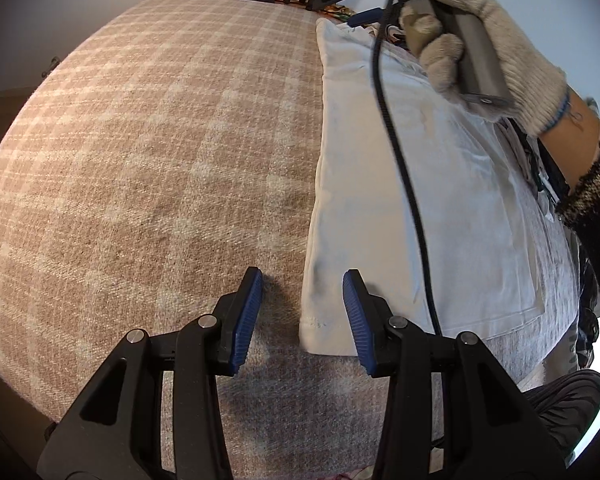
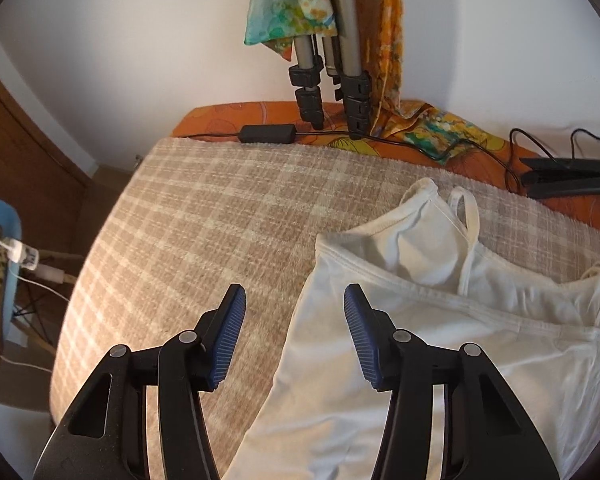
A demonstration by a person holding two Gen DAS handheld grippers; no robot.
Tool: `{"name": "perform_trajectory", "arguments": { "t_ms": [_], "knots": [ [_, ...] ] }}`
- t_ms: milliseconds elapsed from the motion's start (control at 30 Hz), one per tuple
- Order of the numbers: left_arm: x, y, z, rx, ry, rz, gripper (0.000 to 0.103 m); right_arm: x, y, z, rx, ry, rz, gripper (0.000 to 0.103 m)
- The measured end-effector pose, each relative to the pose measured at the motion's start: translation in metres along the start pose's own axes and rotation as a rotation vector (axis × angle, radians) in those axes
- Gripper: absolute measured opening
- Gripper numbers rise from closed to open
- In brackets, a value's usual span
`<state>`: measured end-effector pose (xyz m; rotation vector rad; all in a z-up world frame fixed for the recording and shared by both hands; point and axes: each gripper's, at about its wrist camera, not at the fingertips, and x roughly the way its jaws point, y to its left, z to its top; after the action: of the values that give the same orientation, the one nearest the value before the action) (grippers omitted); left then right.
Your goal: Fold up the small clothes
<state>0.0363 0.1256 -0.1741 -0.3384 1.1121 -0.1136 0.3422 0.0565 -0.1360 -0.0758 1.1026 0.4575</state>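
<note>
A white strappy top point(image 1: 440, 200) lies flat on a beige checked blanket point(image 1: 159, 140). My left gripper point(image 1: 302, 312) is open and empty, its jaws straddling the top's near left hem corner just above the blanket. In the right wrist view the top point(image 2: 440, 340) shows its neckline and thin straps toward the far end. My right gripper point(image 2: 293, 336) is open and empty, hovering over the top's left edge near the armhole. A gloved hand point(image 1: 492, 40) holds the right gripper's handle above the top's far end.
A tripod point(image 2: 332, 80) draped with orange and teal scarves stands at the bed's far edge. A black power adapter point(image 2: 265, 134), cables and a black clamp point(image 2: 568, 176) lie on the orange sheet. A blue chair point(image 2: 3, 248) stands left of the bed.
</note>
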Motion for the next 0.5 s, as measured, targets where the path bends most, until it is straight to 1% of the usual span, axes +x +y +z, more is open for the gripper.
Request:
{"name": "perform_trajectory", "arguments": {
  "t_ms": [33,67,100,133,167,233,267,367,433,500],
  "knots": [
    [0.001,0.000,0.001,0.002,-0.002,0.002,0.039,0.006,0.004,0.002,-0.013,0.009,-0.021,0.050],
    [0.002,0.000,0.002,0.005,-0.005,0.010,0.028,0.011,0.006,0.004,-0.020,0.016,-0.037,0.050],
    [0.002,0.001,0.003,0.006,-0.002,0.014,0.022,0.017,0.008,0.006,-0.027,0.025,-0.053,0.049],
    [0.003,0.002,0.004,0.001,0.002,0.013,0.012,0.023,0.008,0.007,-0.031,0.029,-0.063,0.048],
    [0.004,0.004,0.005,-0.006,0.009,-0.001,0.007,0.028,0.009,0.009,-0.032,0.035,-0.072,0.045],
    [0.007,0.007,0.008,-0.024,0.020,-0.026,0.004,0.038,0.008,0.010,-0.023,0.052,-0.083,0.043],
    [0.006,0.006,0.007,-0.021,0.019,-0.027,0.002,0.043,0.008,0.011,-0.019,0.063,-0.095,0.043],
    [0.005,0.007,0.008,-0.017,0.013,-0.029,0.001,0.053,0.007,0.012,-0.025,0.080,-0.130,0.042],
    [0.001,0.008,0.005,-0.017,0.003,-0.026,0.001,0.055,0.008,0.012,-0.042,0.076,-0.145,0.039],
    [-0.003,0.008,0.002,-0.015,-0.006,-0.022,0.001,0.055,0.011,0.013,-0.060,0.075,-0.172,0.027]
  ]
}}
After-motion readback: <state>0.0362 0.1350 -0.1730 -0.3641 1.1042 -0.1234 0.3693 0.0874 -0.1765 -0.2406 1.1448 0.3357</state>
